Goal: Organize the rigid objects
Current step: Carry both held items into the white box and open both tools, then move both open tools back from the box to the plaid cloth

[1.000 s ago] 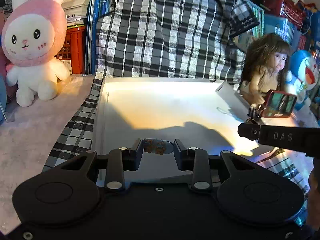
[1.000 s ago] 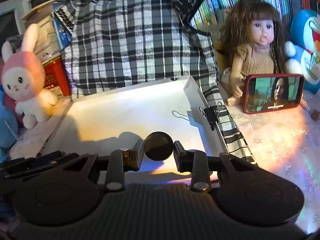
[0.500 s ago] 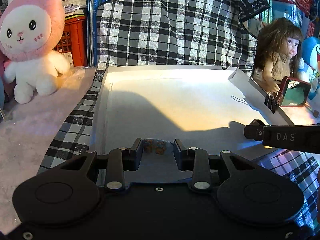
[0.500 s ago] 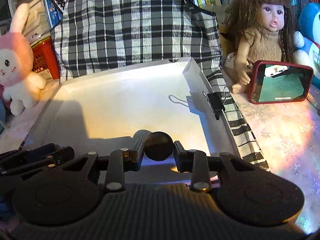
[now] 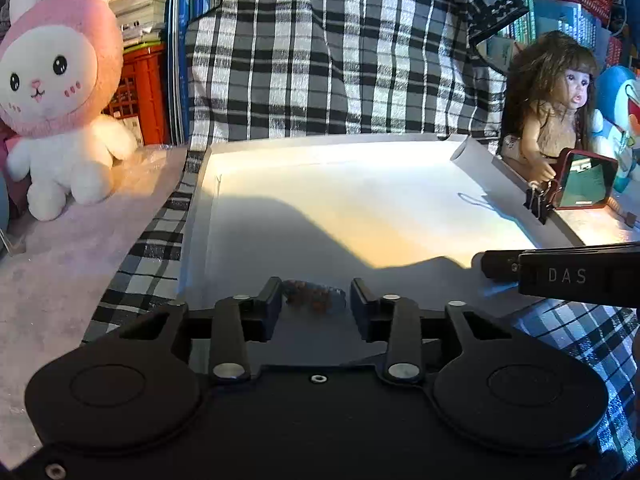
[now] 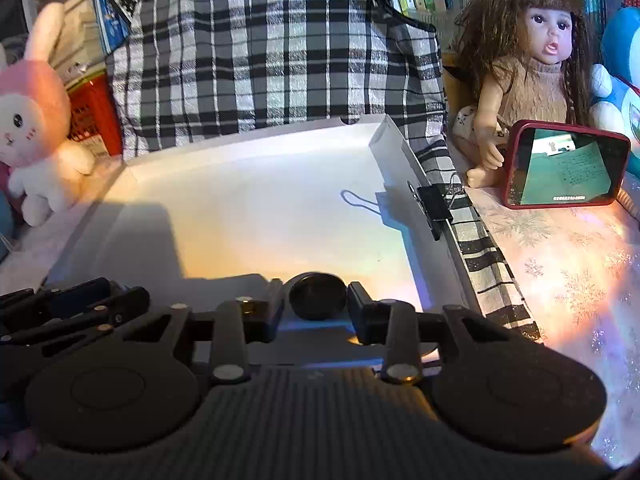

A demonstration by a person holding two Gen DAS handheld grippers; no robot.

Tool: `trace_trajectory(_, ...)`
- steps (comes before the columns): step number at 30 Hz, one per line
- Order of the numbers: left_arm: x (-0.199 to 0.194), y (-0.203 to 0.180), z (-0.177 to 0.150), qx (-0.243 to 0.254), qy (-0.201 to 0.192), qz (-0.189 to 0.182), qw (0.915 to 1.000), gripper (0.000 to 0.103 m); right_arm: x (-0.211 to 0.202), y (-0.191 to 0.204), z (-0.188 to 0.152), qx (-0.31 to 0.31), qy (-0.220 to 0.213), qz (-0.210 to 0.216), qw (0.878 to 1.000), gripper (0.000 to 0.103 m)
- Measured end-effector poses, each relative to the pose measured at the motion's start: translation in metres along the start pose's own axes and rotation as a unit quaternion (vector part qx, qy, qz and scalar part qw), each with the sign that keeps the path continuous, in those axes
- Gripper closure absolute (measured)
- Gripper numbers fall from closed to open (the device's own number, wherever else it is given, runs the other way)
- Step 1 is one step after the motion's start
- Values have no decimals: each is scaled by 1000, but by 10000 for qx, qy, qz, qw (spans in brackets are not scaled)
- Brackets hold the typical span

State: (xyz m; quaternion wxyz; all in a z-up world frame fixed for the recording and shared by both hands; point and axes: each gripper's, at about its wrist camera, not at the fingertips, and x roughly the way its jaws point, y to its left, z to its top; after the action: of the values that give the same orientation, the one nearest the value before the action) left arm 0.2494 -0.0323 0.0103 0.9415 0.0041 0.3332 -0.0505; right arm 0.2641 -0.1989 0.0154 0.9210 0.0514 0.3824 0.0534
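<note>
Disc [image 6: 317, 295], patterned piece [image 5: 314, 298] now free: we see both grippers [image 5: 316, 306] [image 6: 316, 306] opening, fingers clear of each; both rest in tray [image 5: 360, 184]. Placement done.

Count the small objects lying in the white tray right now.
2: a patterned piece between the left tongs, a dark round disc between the right tongs. Others may hide beneath them.

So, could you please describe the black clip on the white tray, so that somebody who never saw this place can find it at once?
Find the big white tray in front of the hanging black-and-white checked cloth. Follow its right-hand wall towards the doll and the red-framed phone; the binder clip is clamped over that wall. It is the only thing fixed to the rim, black with thin wire handles.
</note>
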Motion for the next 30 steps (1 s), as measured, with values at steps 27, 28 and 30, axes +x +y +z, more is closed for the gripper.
trace_trajectory(27,-153,-3,-66,303,-814,-189,9960,18,-126,-14,-78,-341,-1049,166,9938,19)
trace_trajectory(28,-157,-5,-71,302,-808,-171,9961,18,-130,-14,-83,-361,-1074,158,9934,19)
trace_trajectory(30,-163,-6,-83,254,-808,-190,9962,18,-136,-14,-93,-415,-1116,151,9928,18)
